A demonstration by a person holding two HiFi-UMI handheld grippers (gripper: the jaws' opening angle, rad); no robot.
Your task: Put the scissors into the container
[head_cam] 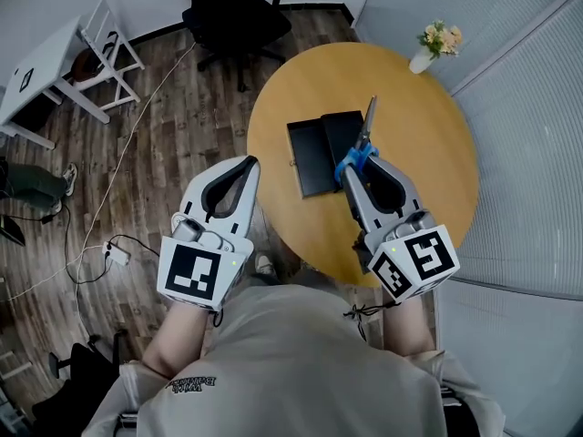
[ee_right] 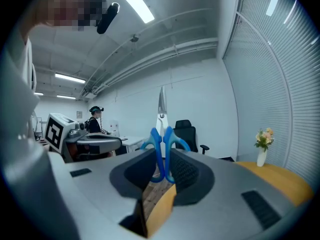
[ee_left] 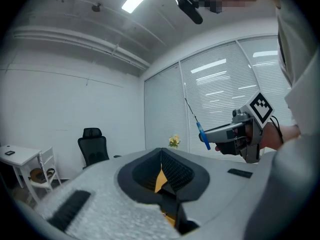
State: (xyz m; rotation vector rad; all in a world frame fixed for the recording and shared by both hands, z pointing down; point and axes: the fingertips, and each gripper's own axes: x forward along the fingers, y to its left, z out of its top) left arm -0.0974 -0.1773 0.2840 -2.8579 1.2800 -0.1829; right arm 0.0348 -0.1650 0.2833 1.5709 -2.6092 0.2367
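Jaws on the left gripper (head_cam: 246, 167) are pressed together, empty, beside the round wooden table (head_cam: 424, 144). Over its open black rectangular container (head_cam: 312, 158), the right gripper (head_cam: 353, 169) pinches the blue-handled steel scissors (head_cam: 365, 133), blades pointing away.

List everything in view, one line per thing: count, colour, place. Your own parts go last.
table: one, round, light wood, ahead of the person
container: one, black, lying open on the table
scissors: one pair, blue handles, held above the table
vase of flowers: one, white vase, at the table's far edge
office chair: one, black, beyond the table
desk: one, white, far left
cable: one, white, across the wooden floor
left hand-held gripper: grey, shut, empty
right hand-held gripper: grey, shut on the scissors
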